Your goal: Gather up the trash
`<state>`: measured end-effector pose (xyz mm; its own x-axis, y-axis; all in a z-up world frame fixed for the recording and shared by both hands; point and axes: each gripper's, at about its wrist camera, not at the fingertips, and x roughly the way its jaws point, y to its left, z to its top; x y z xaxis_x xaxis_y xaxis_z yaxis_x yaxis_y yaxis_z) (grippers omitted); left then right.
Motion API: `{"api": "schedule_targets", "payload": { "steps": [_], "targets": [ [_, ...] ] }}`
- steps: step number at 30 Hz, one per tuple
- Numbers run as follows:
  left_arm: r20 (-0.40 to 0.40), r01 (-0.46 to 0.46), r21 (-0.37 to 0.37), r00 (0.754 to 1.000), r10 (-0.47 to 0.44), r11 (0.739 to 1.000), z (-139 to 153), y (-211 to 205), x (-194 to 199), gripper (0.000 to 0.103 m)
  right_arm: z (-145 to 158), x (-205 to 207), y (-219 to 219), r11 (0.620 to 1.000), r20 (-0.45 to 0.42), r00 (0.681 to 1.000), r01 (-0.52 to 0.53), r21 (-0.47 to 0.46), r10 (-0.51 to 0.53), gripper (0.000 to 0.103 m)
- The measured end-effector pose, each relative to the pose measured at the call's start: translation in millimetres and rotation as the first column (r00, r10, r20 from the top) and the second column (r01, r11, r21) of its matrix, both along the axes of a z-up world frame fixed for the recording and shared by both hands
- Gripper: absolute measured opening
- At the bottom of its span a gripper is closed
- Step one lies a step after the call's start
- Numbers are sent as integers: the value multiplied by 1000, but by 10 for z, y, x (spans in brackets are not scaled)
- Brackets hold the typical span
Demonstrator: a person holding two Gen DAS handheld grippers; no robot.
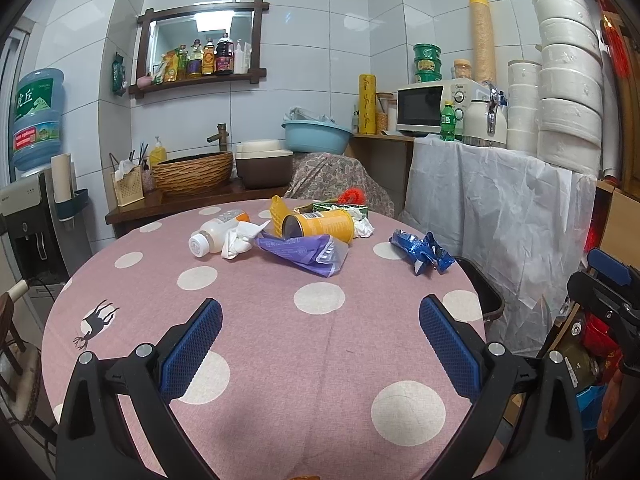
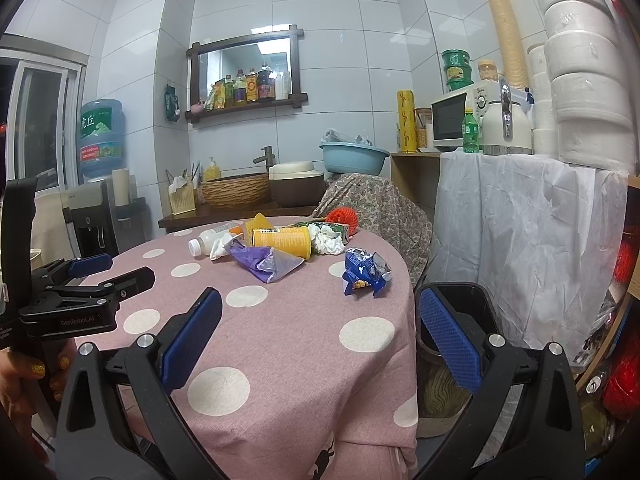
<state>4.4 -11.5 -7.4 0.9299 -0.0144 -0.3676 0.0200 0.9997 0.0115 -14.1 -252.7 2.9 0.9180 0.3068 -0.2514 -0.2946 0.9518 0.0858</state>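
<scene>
A: Looking through your left wrist camera first, your left gripper (image 1: 320, 330) hangs over the near edge of the table (image 1: 264, 320), jaws spread wide with nothing between them. The trash sits bunched toward the far edge: a white bottle (image 1: 212, 236) on its side, a crumpled tissue (image 1: 242, 238) touching it, a purple bag (image 1: 298, 252) in front of a tipped yellow can (image 1: 320, 226).

B: And the blue wrapper (image 1: 420, 250)?

A: It lies apart, near the right edge, just above the black bin (image 1: 486, 292) standing beside the table. I'd guess that is your easiest first pick.

B: Now the right wrist view?

A: Your right gripper (image 2: 318, 330) is empty too, jaws wide apart, straddling the table's right edge so the bin (image 2: 472, 300) sits just beyond its right finger. The wrapper (image 2: 366, 272) is ahead of it, the pile further back. Your left gripper (image 2: 90, 276) shows at the left, held in your hand (image 2: 24, 376), likely waiting clear.
</scene>
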Motion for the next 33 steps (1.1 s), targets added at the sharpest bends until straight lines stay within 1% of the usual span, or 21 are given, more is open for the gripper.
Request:
{"api": "schedule_targets", "payload": {
  "steps": [33],
  "targets": [
    [-1,0,4,1000,0,1000,-1,-12,-2,98,3,-11,-5,1000,4,1000,6,-2,-6,98]
  ]
}}
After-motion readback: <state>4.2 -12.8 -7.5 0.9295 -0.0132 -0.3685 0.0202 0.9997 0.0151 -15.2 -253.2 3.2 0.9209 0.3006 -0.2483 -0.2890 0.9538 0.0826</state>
